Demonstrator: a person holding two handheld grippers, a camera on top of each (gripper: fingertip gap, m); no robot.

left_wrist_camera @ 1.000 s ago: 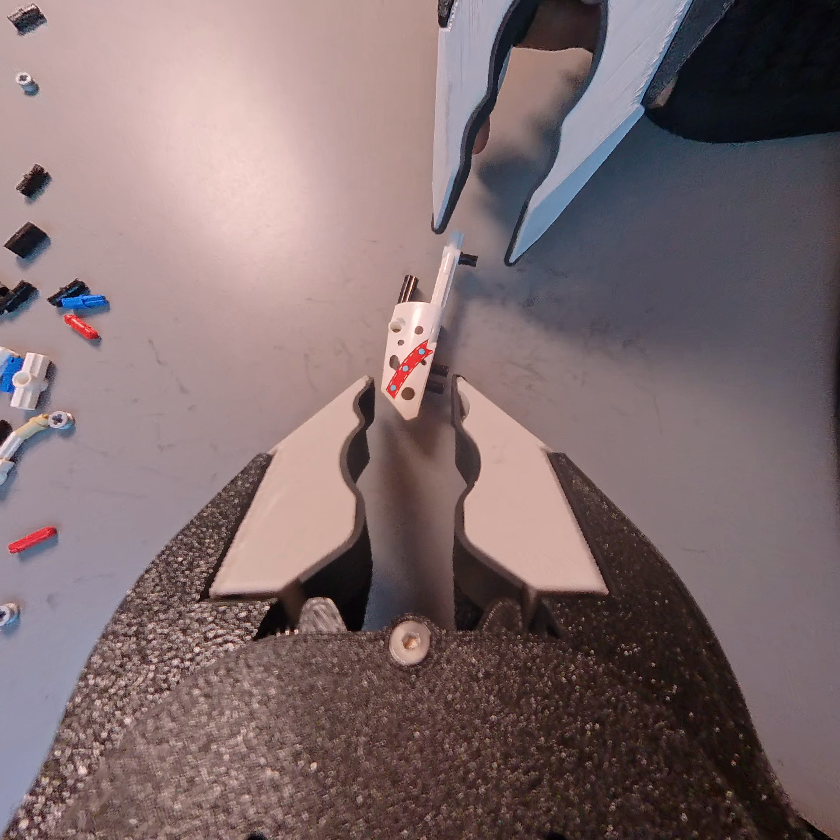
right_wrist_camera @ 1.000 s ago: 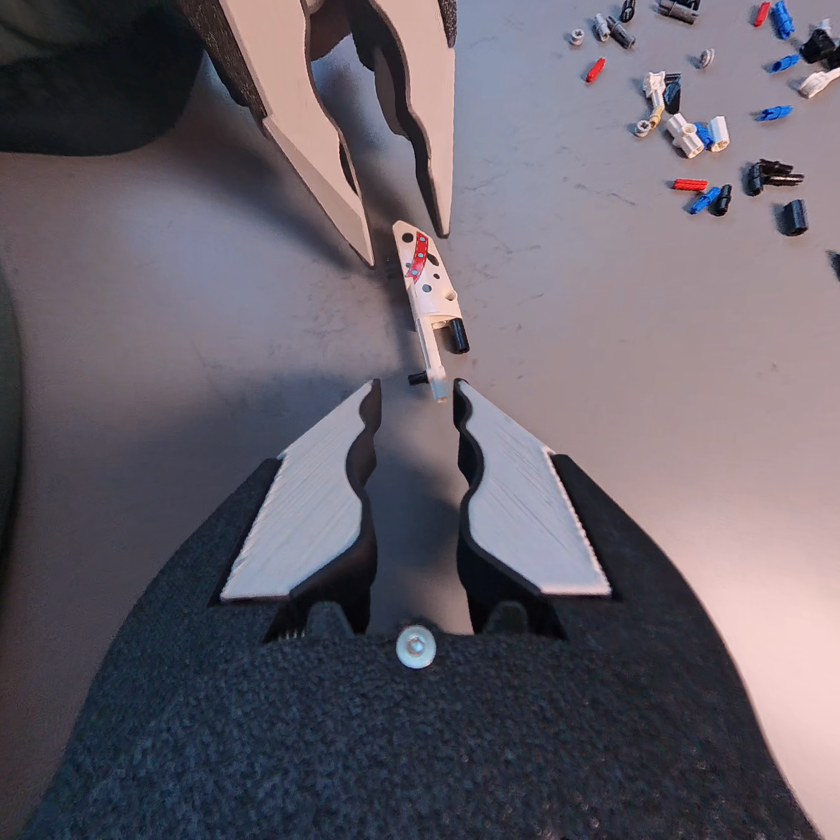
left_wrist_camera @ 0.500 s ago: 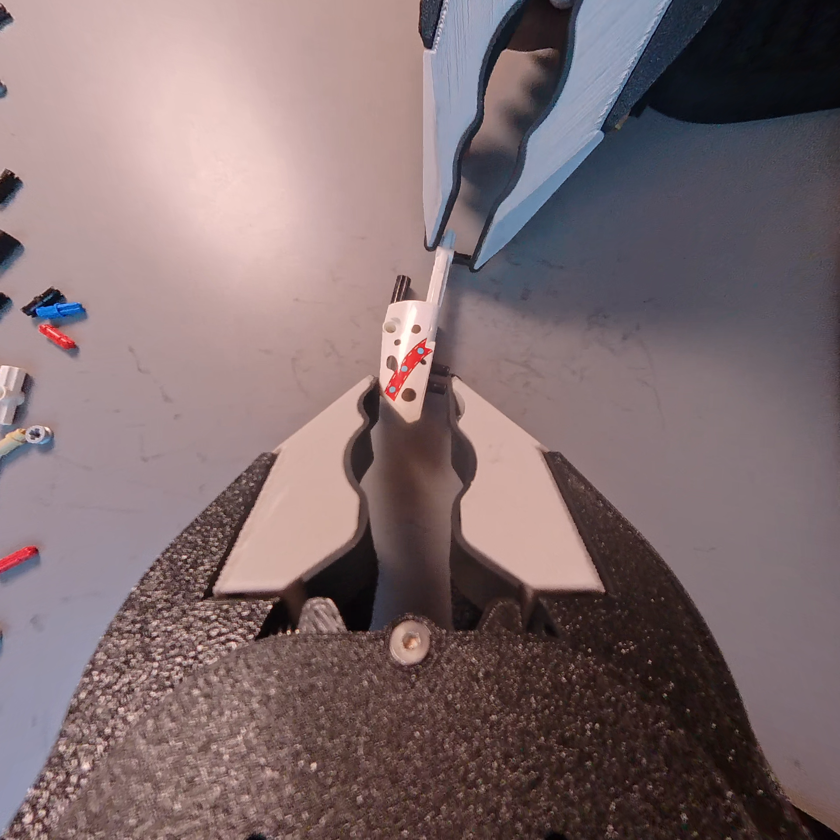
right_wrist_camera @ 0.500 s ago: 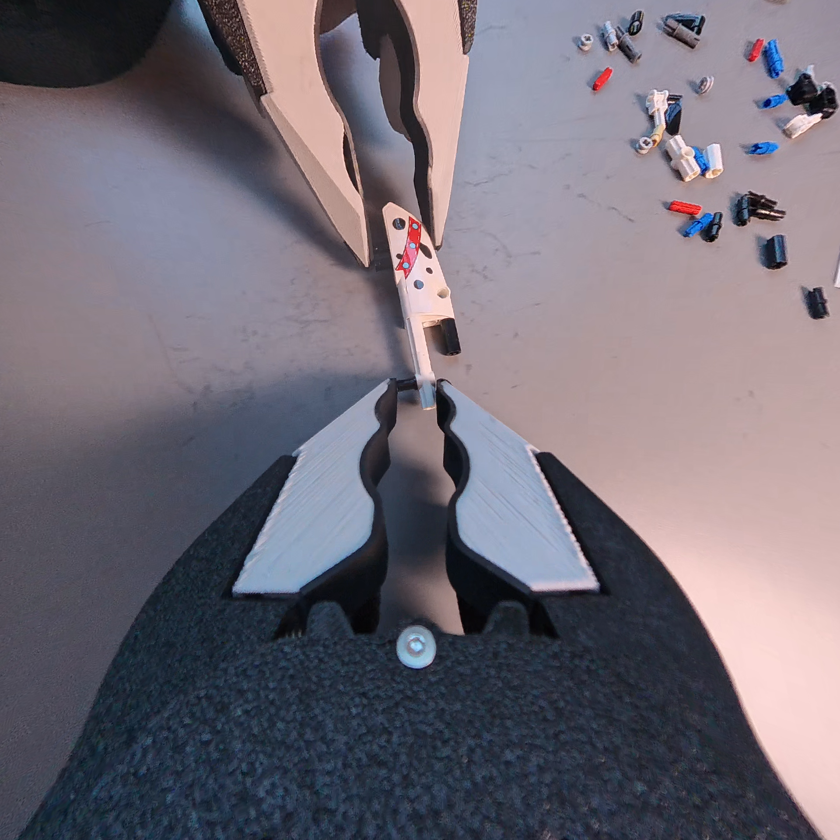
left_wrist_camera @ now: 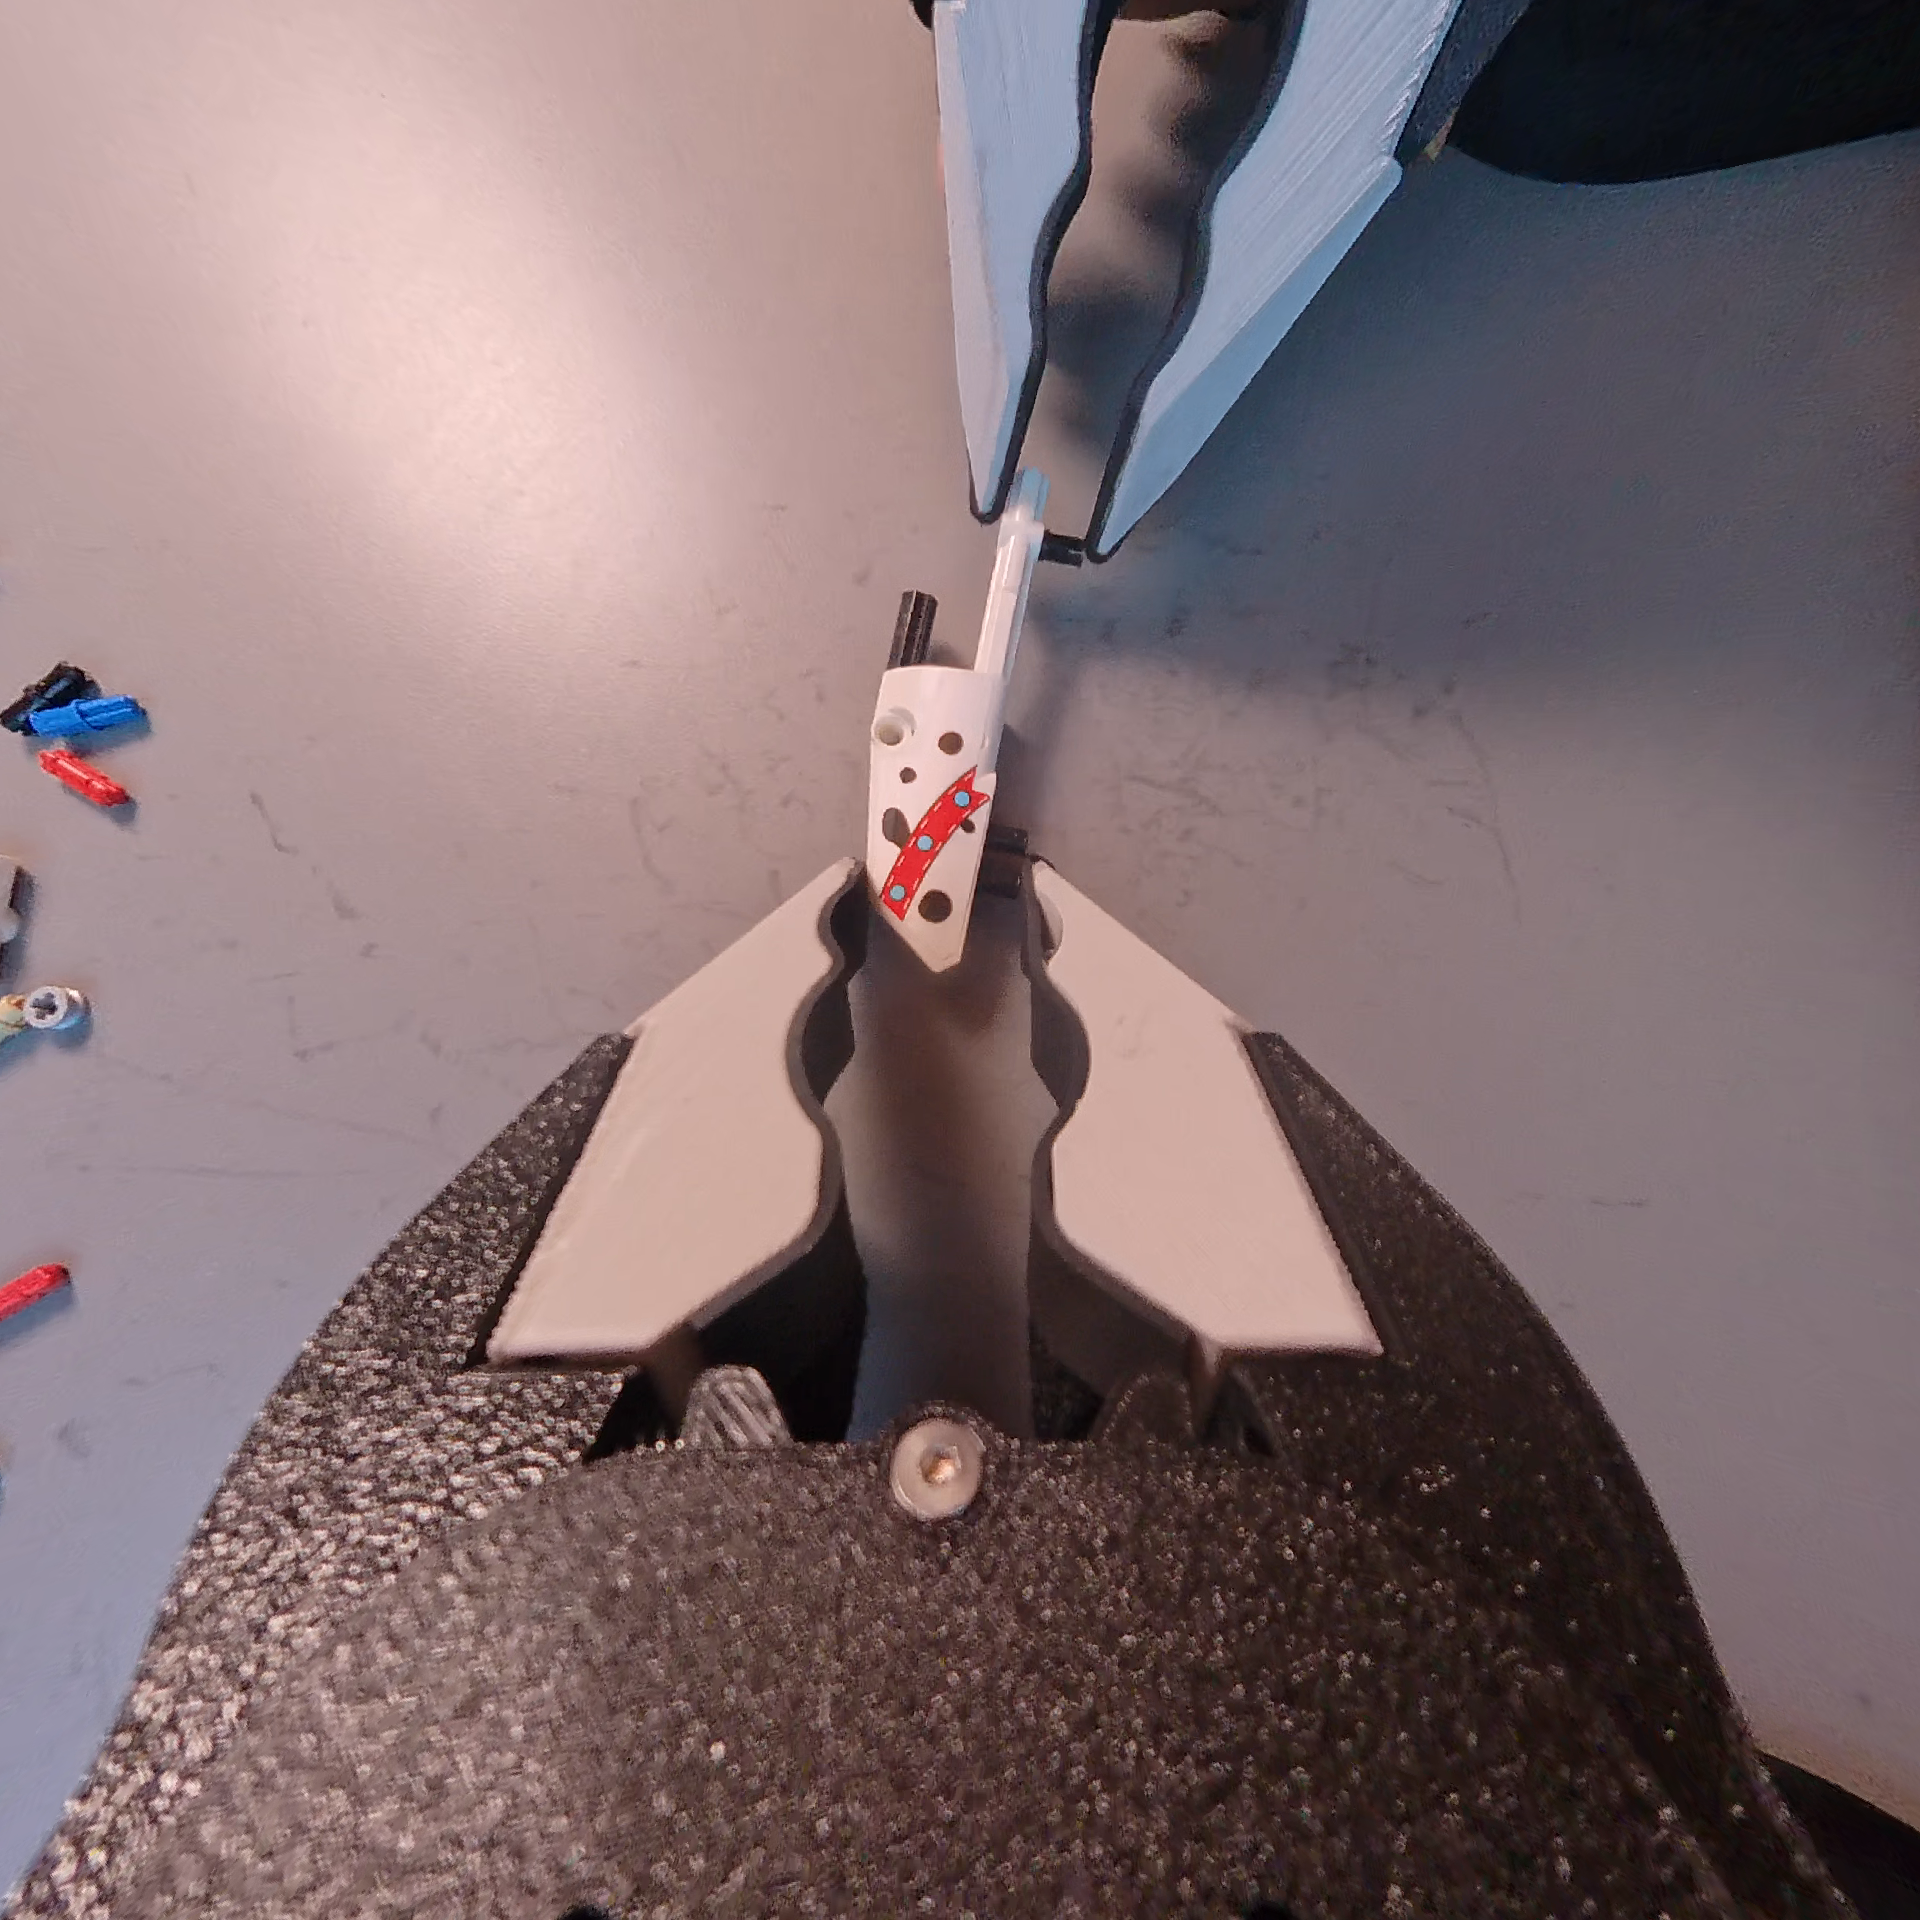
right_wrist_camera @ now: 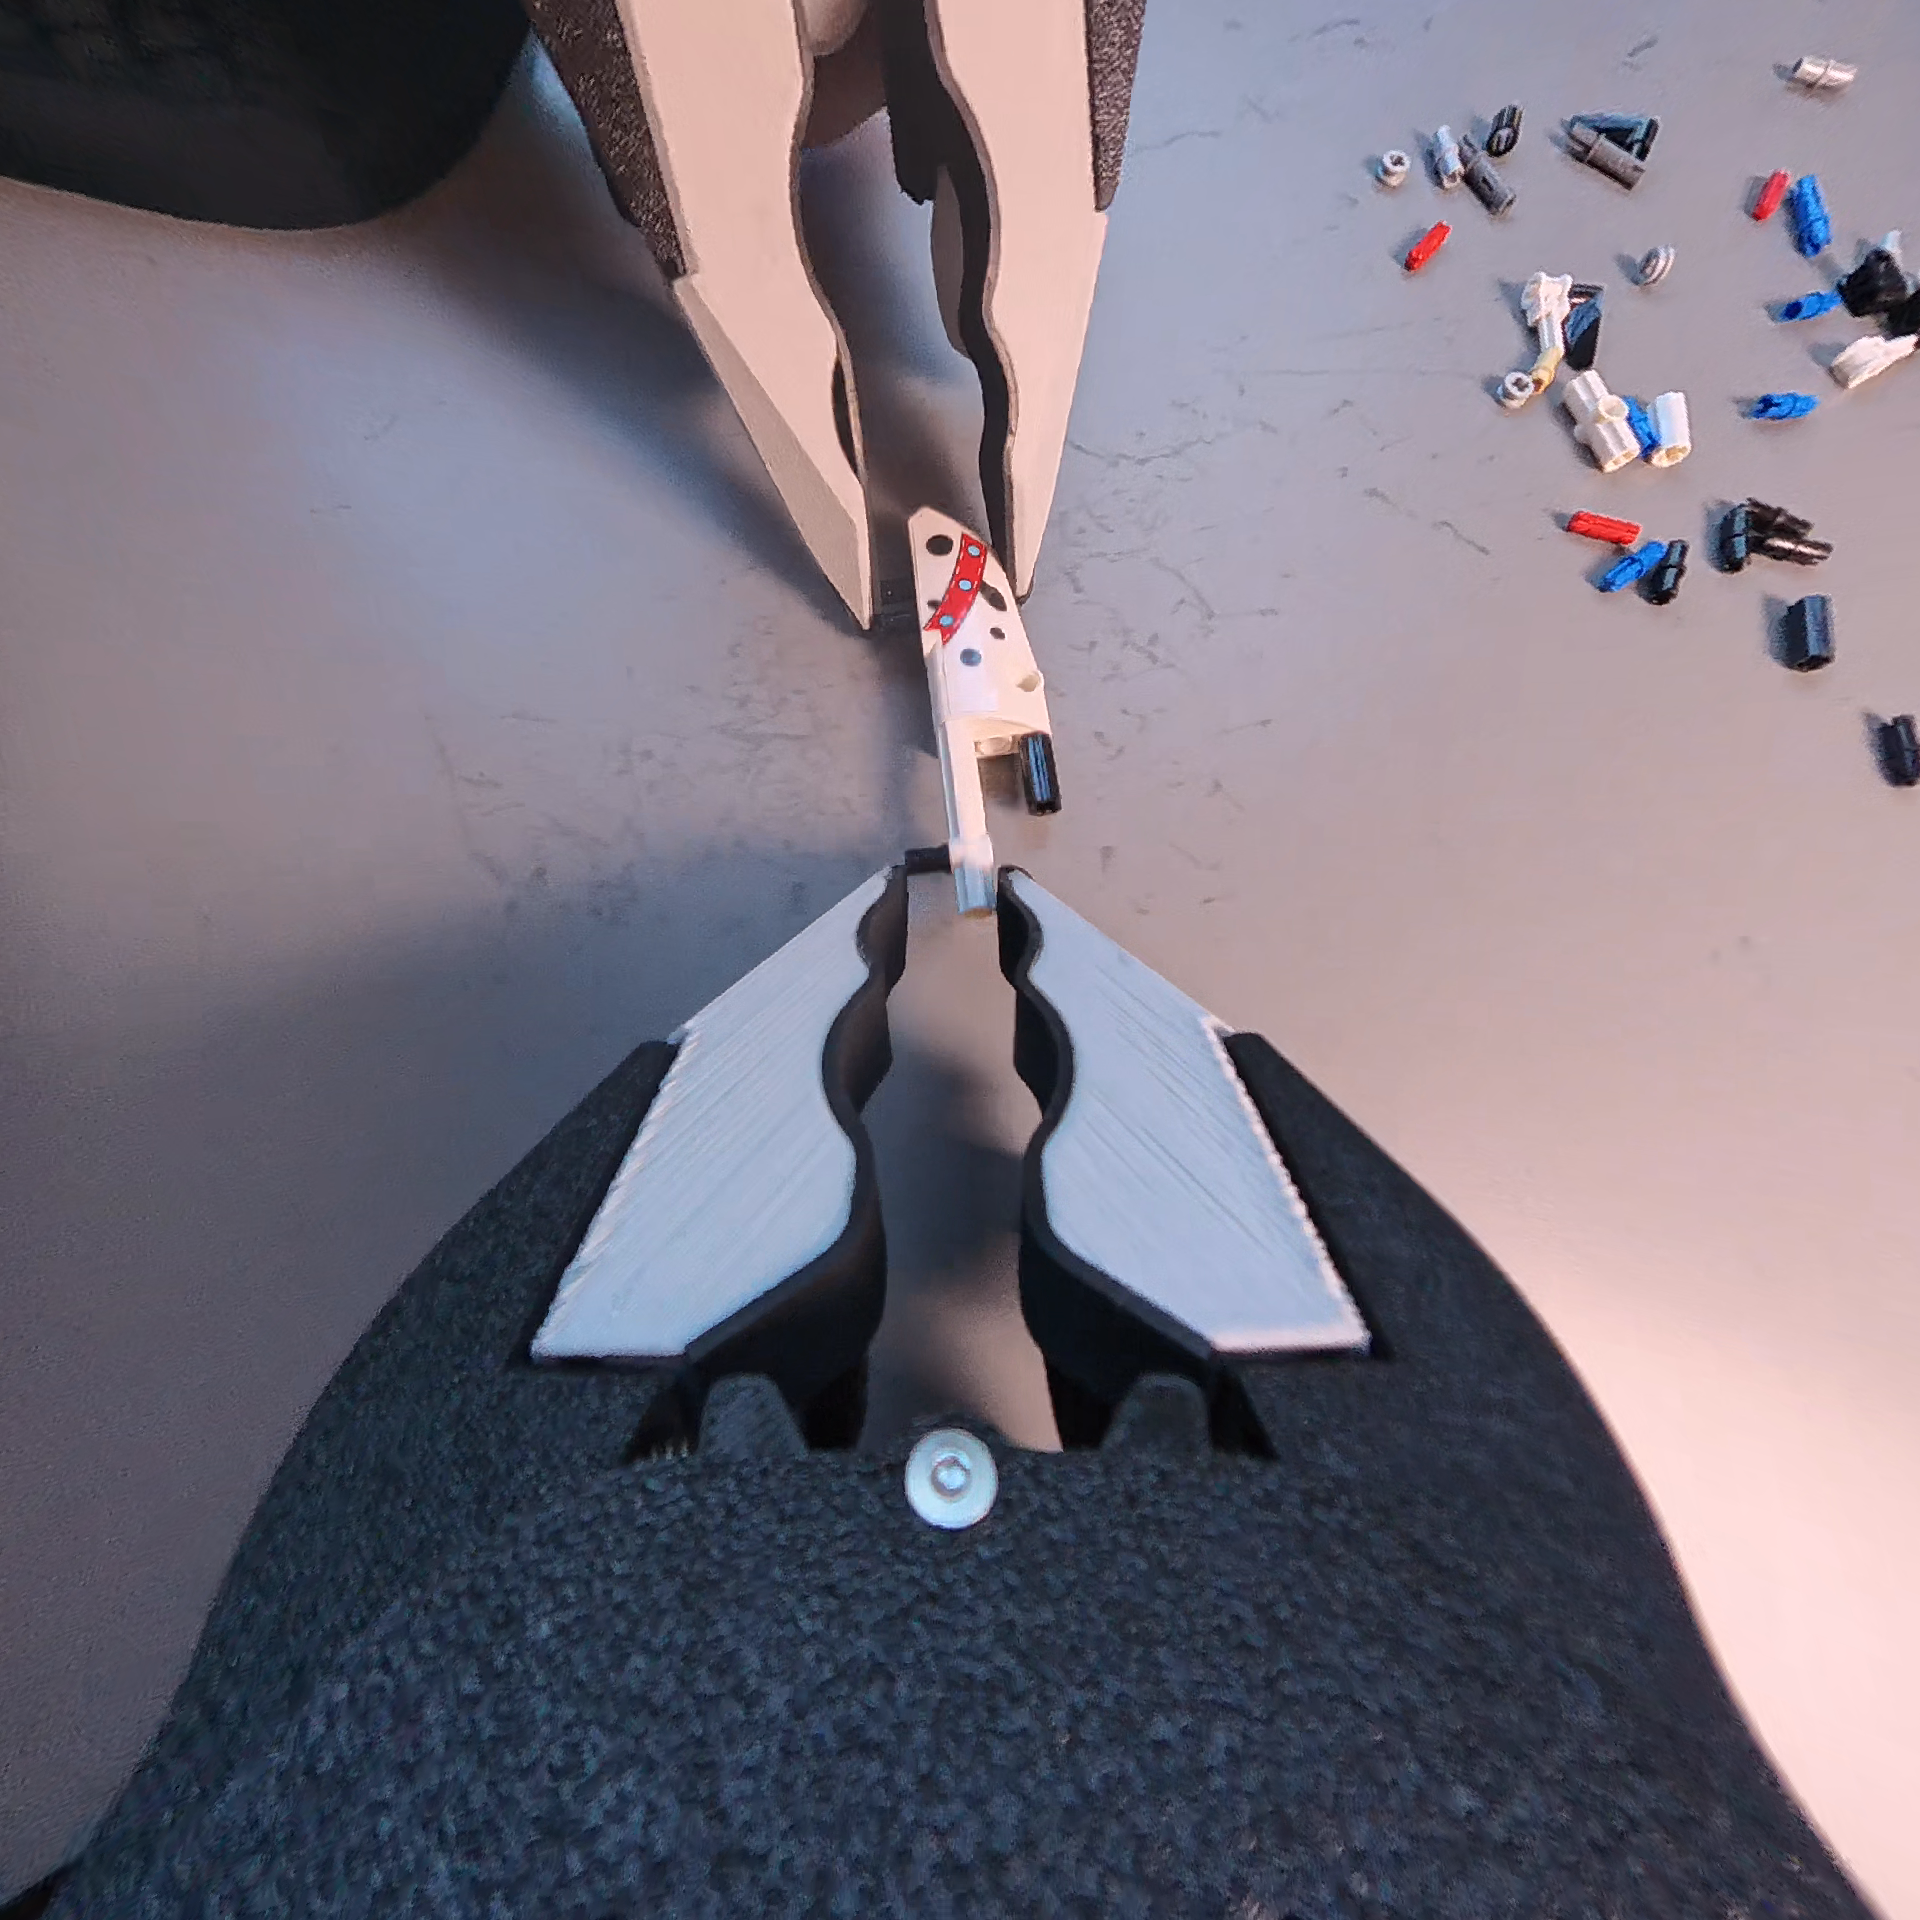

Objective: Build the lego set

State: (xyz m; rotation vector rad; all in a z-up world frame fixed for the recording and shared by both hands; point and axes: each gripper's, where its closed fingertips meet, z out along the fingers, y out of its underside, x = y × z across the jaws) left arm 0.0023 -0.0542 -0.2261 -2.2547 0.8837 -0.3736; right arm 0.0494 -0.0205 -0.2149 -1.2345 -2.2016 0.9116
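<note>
- White panel with a red stripe, on a thin white beam: lying mid-bench, between both grippers.
- Left gripper: fingers narrowing around the panel end, one touching its black pin, probably steadying it.
- Right gripper: fingers narrowing around the beam tip; grip uncertain.
- Loose pieces: lying scattered toward the bench's edge, awaiting fitting.

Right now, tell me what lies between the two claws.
The white lego assembly with a red stripe bridges them: pointed end in the left claw, bar end in the right claw. Both wrist views show it.
</note>
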